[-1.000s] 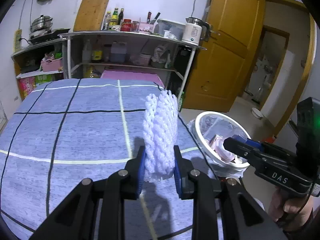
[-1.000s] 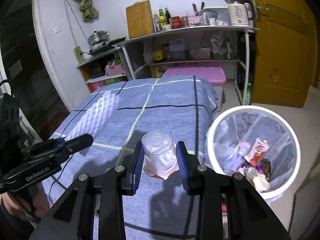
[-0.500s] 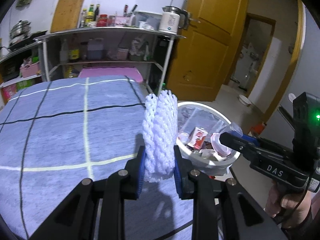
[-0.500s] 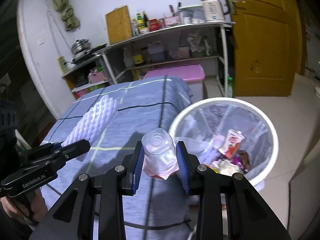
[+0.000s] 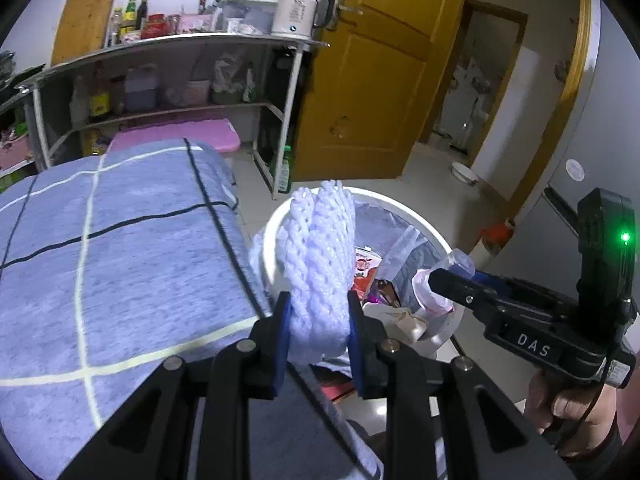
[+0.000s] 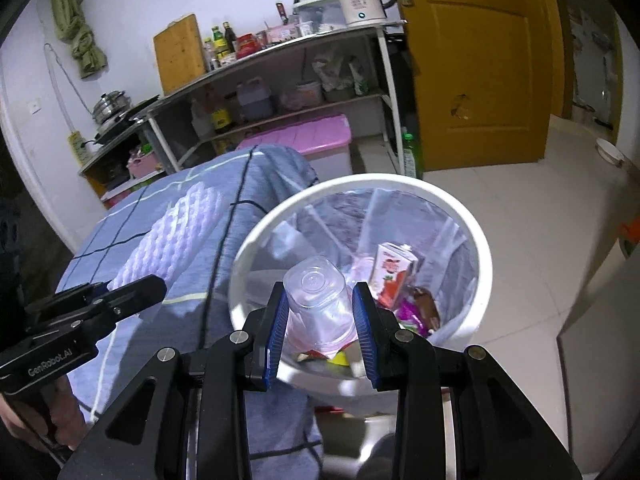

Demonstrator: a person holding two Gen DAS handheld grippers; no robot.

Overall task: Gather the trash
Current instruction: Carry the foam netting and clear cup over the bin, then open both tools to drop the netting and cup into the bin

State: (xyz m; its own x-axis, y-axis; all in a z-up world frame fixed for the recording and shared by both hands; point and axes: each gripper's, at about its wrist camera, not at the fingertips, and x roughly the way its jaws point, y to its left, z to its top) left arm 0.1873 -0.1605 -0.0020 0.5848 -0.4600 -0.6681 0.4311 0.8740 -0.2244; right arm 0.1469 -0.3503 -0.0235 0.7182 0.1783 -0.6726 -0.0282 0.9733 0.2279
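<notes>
Disposal step, by the look of it: right gripper (image 6: 320, 312) clamped on clear plastic cup (image 6: 318, 300) above white bin (image 6: 476, 240); left gripper (image 5: 316, 320) clamped on foam net (image 5: 320, 256) beside bin's rim. Next, probably, release over bin.

Two printed marks can be read, each in pale letters on a black body. In the left wrist view, "DAS" runs along the side of the right hand-held gripper (image 5: 454, 284), low at the right and near the camera. In the right wrist view, "GenRobot.AI" runs along the side of the left hand-held gripper (image 6: 140, 292), low at the left. The red and white carton (image 6: 394, 274) inside the bin (image 6: 478, 240) carries print that is too small to read. Labels on the bottles (image 6: 220, 42) on the far shelf (image 6: 280, 46) are also illegible.
</notes>
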